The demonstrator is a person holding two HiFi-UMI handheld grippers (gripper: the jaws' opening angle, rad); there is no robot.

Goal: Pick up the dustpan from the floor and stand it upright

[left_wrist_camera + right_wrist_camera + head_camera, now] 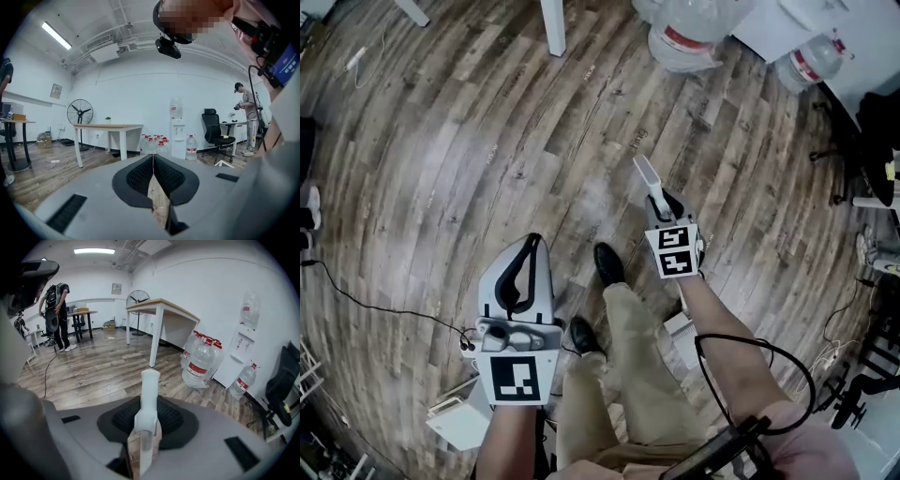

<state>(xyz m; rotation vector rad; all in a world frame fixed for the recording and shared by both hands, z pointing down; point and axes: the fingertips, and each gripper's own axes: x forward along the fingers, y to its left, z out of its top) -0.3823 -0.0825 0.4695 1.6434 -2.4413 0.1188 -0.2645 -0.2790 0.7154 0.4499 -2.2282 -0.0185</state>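
Our right gripper is clamped on the dustpan handle, what looks like its pan hanging low beside our leg, and the left gripper is closed and empty, so we should lower slowly, keep the handle vertical, and release only once the pan sits flat.

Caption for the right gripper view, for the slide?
Right tool clamped on the white dustpan handle above wood floor; table and water bottles behind.
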